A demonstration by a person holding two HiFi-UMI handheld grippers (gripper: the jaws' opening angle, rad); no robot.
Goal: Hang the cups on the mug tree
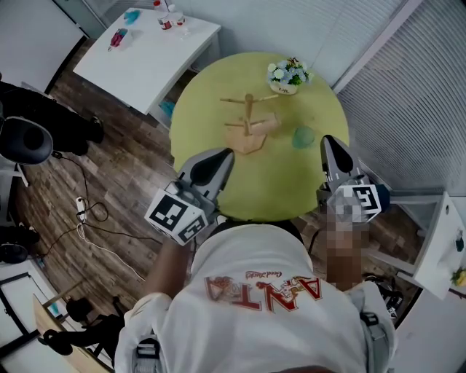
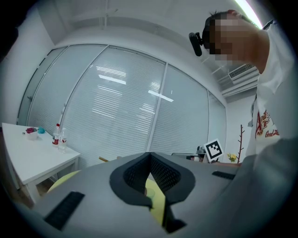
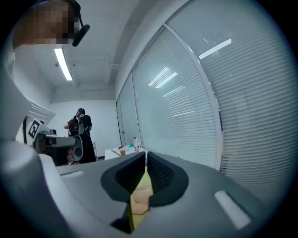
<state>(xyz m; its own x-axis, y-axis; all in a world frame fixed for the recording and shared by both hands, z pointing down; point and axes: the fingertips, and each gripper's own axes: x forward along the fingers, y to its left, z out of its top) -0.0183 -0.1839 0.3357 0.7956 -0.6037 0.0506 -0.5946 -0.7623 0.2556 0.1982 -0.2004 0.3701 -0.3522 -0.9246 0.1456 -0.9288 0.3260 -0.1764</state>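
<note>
Both sets of tongs need to open before anything happens. The left tongs [image 1: 224, 156] are pinched together on nothing, low and left of the mug tree [image 1: 249, 122], over the near edge of the round yellow bench [image 1: 200, 102]. The right tongs [image 1: 329, 146] are closed on nothing too, low and right of the tree.

My guess at the risks: the tree looks light and spindly, so a tongs tip coming in from the left could clip a peg and tip it over. On the right, shoving closed tongs at the cup [image 1: 303, 137] would just skate it across the bench or knock it on its side. It's also smooth and round, so a shallow rim grab could slip.

Containers, left to right:
- Far up-left of the tree, a couple of bottles [image 1: 171, 18] stand on a white bench [image 1: 145, 65]; I can't tell the fill.
- The pale green cup sits upright just right of the tree and looks empty.
- Behind the tree to the right, a small pot [image 1: 284, 89] holds flowers [image 1: 289, 71].

The tree's pegs look bare.
</note>
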